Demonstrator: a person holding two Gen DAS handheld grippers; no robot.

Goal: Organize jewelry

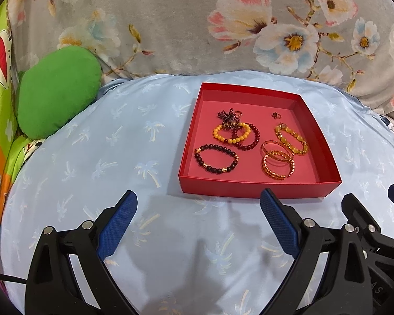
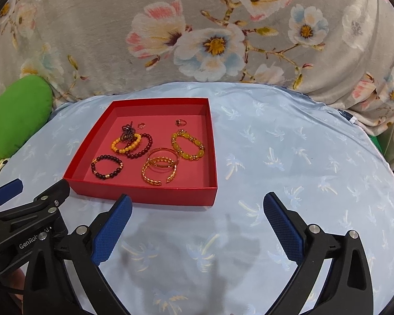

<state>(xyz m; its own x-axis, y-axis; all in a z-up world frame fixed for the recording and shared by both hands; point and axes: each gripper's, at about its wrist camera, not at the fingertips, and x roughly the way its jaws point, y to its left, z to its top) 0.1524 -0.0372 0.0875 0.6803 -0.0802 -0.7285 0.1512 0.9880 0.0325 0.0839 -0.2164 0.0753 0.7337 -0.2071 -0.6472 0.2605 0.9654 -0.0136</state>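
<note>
I hold both grippers low over the near edge of the bed, side by side, so each camera keeps the red box (image 1: pixel 260 185) in sight. My left gripper (image 1: pixel 198 203) stands wide apart with nothing between its blue pads, and my right gripper (image 2: pixel 197 204) is just as wide and just as bare.

All the jewelry I can see already lies inside the box, which sits on the blue palm-print sheet (image 1: pixel 105 157) toward the far edge of the bed, below the flowered blanket (image 2: pixel 92 26). The dark bead bracelet (image 1: pixel 216 158) lies alone by the near left corner of the box. The yellow bead bracelet (image 1: pixel 231 133) overlaps a red one, with a dark beaded piece across them. The gold bangles (image 1: pixel 277 160) are stacked, touching the amber bracelet (image 1: pixel 293 139). Two small rings (image 2: pixel 181 122) rest near the back wall.

This fits jewelry gathered and done, or a heap waiting to be sorted out; I cannot tell which.
</note>
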